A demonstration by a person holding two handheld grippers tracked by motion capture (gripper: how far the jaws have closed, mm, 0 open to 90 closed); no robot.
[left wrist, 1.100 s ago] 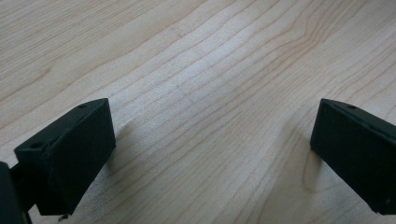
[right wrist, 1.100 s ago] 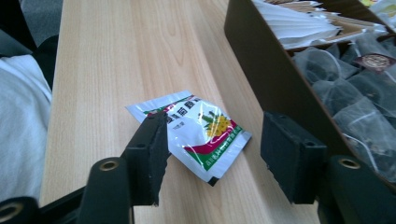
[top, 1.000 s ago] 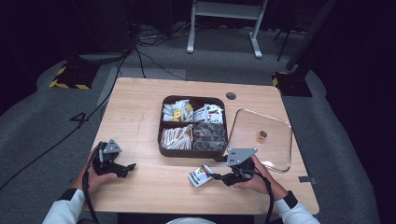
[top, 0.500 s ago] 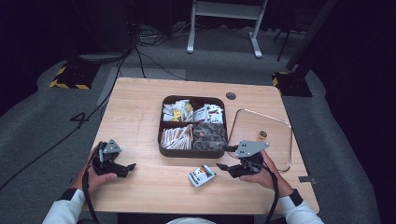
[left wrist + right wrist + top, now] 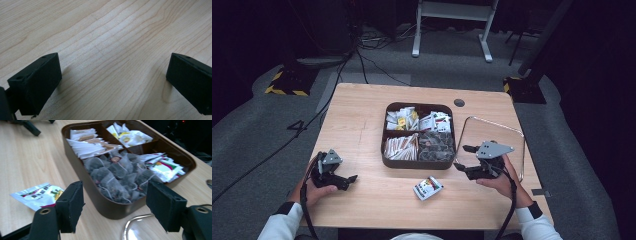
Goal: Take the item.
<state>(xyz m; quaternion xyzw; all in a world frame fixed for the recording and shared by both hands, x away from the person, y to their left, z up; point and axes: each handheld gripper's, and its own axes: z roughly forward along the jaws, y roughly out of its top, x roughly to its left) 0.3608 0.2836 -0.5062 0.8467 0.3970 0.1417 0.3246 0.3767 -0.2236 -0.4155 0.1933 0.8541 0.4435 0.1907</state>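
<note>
on the bench (image 5: 362, 125), the sachet (image 5: 428, 187) lies freed; right claw (image 5: 463, 159), just opened wide and empty, faces the compartment tray (image 5: 384, 150) for another; left claw (image 5: 348, 181) idles wide.

Brown tray (image 5: 418, 163); white, red-printed packet (image 5: 428, 187); pale wood table (image 5: 362, 115).

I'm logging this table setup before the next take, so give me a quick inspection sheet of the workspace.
Surface: wooden table, bare in front of the left tool.
Job's things: sachet lying flat on the table, apart from the brown tray; tray's four compartments hold packets and tea bags.
Clutter: clear lid with a metal rim, right of the tray.
Grippers: left tool open, holding nothing, resting near the table edge; right tool with jaws just opening, nothing between them, pointing at the tray.
Cables: one trails from each tool; more on the floor behind.
Surroundings: dark room, grey carpet, white stand.
</note>
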